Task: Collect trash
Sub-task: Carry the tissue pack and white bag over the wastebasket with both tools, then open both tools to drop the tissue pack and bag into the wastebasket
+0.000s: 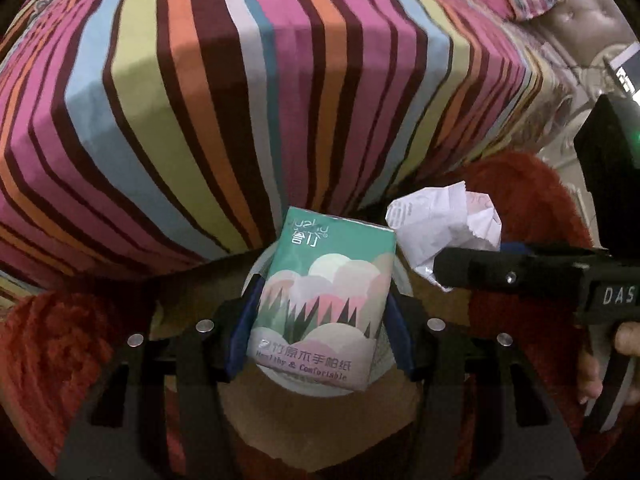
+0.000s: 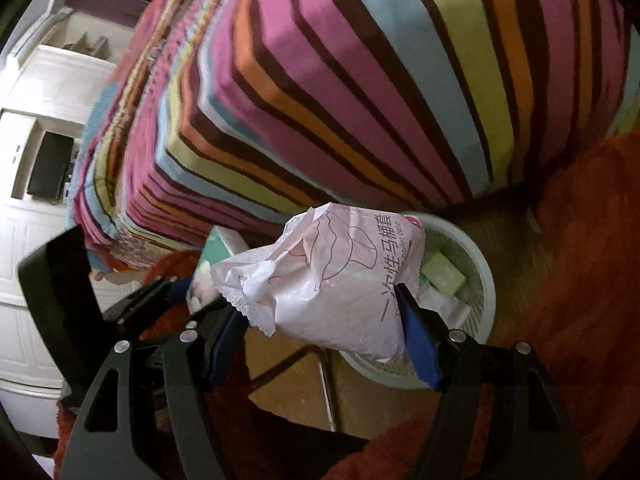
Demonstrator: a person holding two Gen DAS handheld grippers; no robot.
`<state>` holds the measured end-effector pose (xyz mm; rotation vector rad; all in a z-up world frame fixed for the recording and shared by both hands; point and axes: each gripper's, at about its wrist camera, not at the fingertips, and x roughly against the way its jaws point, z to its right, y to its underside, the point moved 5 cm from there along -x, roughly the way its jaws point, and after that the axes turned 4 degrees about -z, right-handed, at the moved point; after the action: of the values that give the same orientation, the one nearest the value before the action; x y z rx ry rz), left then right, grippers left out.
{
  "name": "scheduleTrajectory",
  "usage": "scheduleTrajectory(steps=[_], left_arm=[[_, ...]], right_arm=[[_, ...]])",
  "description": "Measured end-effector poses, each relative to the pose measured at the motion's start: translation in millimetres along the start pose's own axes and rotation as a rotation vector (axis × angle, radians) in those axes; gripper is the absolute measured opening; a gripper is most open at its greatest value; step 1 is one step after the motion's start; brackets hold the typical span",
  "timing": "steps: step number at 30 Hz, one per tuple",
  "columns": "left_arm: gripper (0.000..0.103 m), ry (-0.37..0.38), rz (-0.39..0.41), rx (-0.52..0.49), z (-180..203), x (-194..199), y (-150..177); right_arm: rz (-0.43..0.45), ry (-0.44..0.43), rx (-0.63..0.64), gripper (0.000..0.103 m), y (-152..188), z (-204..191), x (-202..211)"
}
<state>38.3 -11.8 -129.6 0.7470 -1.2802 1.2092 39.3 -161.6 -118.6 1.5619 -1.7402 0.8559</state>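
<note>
My left gripper (image 1: 322, 312) is shut on a green tissue pack (image 1: 320, 296) and holds it over a white waste basket (image 1: 276, 378). My right gripper (image 2: 320, 312) is shut on a crumpled pink-white plastic wrapper (image 2: 332, 280), above the basket's rim (image 2: 486, 280). In the left wrist view the wrapper (image 1: 444, 228) and the right gripper's finger (image 1: 500, 272) sit just right of the tissue pack. In the right wrist view the tissue pack (image 2: 218, 252) and the left gripper show at left. A green item (image 2: 444, 276) lies inside the basket.
A bed with a striped sheet (image 1: 240, 100) rises right behind the basket. A red shaggy rug (image 2: 580, 280) and wooden floor (image 2: 288, 364) surround the basket. White cabinets (image 2: 24, 240) stand at the left.
</note>
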Motion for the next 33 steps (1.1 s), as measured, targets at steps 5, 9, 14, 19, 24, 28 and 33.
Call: scheduleTrajectory(steps=[5, 9, 14, 19, 24, 28, 33], left_arm=[[0.056, -0.020, -0.088, -0.012, 2, -21, 6], [0.056, -0.028, -0.150, -0.012, 1, -36, 9], [0.056, -0.039, -0.228, -0.002, -2, -54, 14], [0.056, -0.047, -0.296, 0.001, -3, -68, 18], [0.056, -0.063, -0.349, 0.011, -4, -80, 18], [0.056, -0.059, -0.387, 0.029, -7, -86, 20], [0.056, -0.024, -0.436, 0.087, -13, -101, 19]], right_arm=[[-0.061, 0.052, -0.002, 0.067, 4, 4, -16], [-0.115, 0.093, 0.008, 0.067, 4, 4, -27], [-0.196, 0.148, 0.009, 0.067, 5, 6, -44], [-0.239, 0.170, -0.017, 0.067, 4, 11, -55], [-0.284, 0.183, -0.069, 0.067, 1, 20, -69], [-0.312, 0.200, -0.080, 0.067, 1, 21, -77], [-0.348, 0.211, -0.108, 0.067, 0, 27, -86]])
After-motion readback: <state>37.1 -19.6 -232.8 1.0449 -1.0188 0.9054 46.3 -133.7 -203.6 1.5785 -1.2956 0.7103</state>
